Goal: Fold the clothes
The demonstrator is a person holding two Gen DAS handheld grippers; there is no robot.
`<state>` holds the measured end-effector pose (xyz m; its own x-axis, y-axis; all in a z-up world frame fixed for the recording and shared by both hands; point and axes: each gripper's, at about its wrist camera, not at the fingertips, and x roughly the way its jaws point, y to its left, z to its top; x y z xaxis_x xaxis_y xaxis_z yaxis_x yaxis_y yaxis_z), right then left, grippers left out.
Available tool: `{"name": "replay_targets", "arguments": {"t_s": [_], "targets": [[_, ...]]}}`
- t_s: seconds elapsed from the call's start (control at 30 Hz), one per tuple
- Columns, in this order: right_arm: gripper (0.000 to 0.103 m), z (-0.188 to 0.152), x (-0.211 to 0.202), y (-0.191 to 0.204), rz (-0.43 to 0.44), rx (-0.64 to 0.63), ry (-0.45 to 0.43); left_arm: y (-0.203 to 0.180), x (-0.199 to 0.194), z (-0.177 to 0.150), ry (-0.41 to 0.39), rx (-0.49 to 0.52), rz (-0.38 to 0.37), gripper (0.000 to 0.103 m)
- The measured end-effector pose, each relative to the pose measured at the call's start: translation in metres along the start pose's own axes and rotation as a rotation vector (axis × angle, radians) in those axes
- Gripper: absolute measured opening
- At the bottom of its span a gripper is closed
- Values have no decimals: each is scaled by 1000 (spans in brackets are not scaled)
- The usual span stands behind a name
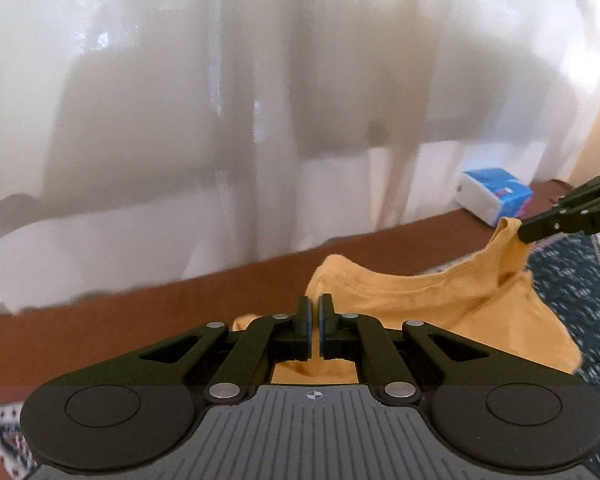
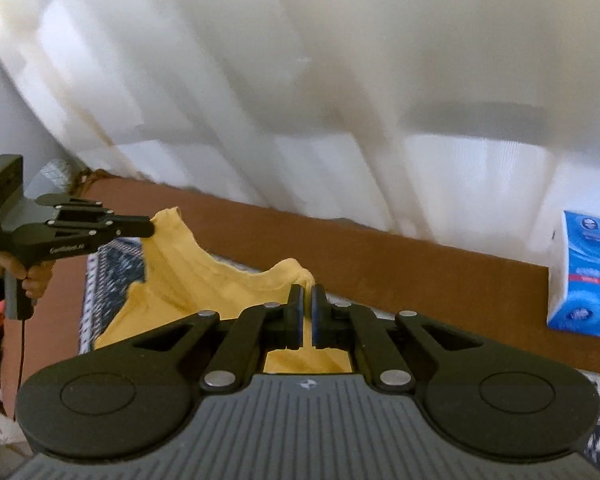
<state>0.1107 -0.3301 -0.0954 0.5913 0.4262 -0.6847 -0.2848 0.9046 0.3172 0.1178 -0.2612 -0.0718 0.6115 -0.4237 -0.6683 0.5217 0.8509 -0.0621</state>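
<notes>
A yellow shirt (image 1: 420,304) hangs stretched between my two grippers above a patterned rug. My left gripper (image 1: 315,304) is shut on one corner of the shirt. My right gripper (image 2: 307,294) is shut on the other corner of the yellow shirt (image 2: 188,276). In the left wrist view the right gripper (image 1: 524,234) comes in from the right and pinches a raised fold. In the right wrist view the left gripper (image 2: 150,230) comes in from the left, held by a hand, and pinches the shirt's raised edge.
A blue and white tissue pack (image 1: 496,196) stands on the brown floor by white curtains (image 1: 260,100); it also shows in the right wrist view (image 2: 588,276). A dark blue patterned rug (image 1: 572,292) lies under the shirt.
</notes>
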Motion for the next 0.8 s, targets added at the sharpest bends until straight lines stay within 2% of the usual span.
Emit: {"name": "replay_targets", "arguments": {"t_s": [0.1, 0.2, 0.4, 0.57, 0.7, 0.8], "targets": [[4, -24, -15, 17, -10, -28, -17, -13, -22, -21, -6, -11, -4, 0], [3, -53, -19, 30, -25, -52, -9, -27, -27, -46, 20, -7, -4, 0], [3, -105, 2, 35, -82, -66, 61, -42, -11, -82, 97, 9, 24, 0], [3, -122, 17, 31, -128, -40, 81, -45, 1, -99, 138, 17, 55, 2], [3, -129, 17, 31, -138, -33, 83, -45, -3, -110, 148, 34, 72, 3], [3, -130, 16, 32, -142, -33, 79, -40, -9, -116, 156, 2, 82, 5]]}}
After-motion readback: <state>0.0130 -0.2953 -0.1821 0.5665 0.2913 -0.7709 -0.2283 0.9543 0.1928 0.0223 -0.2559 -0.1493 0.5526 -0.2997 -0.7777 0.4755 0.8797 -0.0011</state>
